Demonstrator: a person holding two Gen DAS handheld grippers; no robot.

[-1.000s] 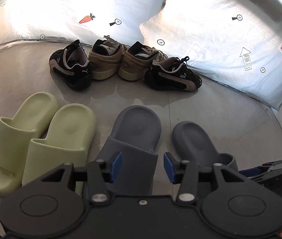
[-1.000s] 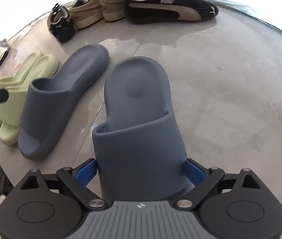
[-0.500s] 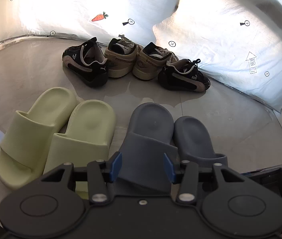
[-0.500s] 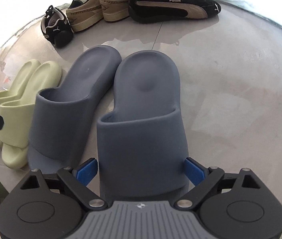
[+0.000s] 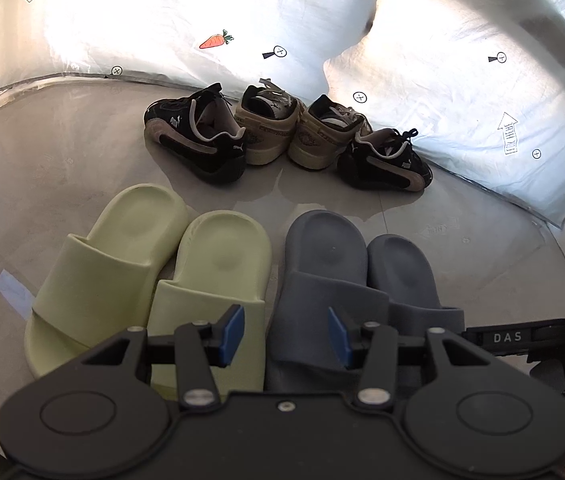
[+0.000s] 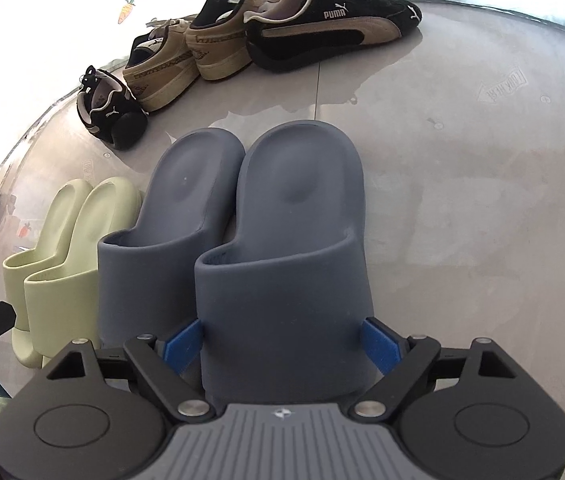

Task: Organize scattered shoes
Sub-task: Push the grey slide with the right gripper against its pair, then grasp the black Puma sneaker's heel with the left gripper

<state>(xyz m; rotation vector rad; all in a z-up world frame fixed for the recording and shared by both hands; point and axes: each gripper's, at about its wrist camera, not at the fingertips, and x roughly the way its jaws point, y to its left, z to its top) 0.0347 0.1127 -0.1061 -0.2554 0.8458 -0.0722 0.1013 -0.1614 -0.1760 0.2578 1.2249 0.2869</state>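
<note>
A glossy grey floor (image 5: pixel 62 168) runs up to white plastic sheeting (image 5: pixel 442 92) printed with carrots and arrows. Count the footwear: four sneakers in a row at the sheeting, two black sneakers (image 5: pixel 198 140) on the outside and two beige sneakers (image 5: pixel 268 128) between them. Nearer, four slides lined up side by side: two pale green slides (image 5: pixel 210 280) on the left, two grey slides (image 6: pixel 186 232) on the right, the grey ones touching along their inner edges. The right gripper (image 6: pixel 282 342) straddles the strap end of the right grey slide (image 6: pixel 290 272); its jaws have just been closing with that slide between them, and the blue pads (image 6: pixel 378 344) sit at the slide's sides, though real pressure I cannot tell. The left gripper (image 5: pixel 286 332) hovers above the gap between the inner green slide and the left grey one, fingers partly apart, nothing between them
</note>
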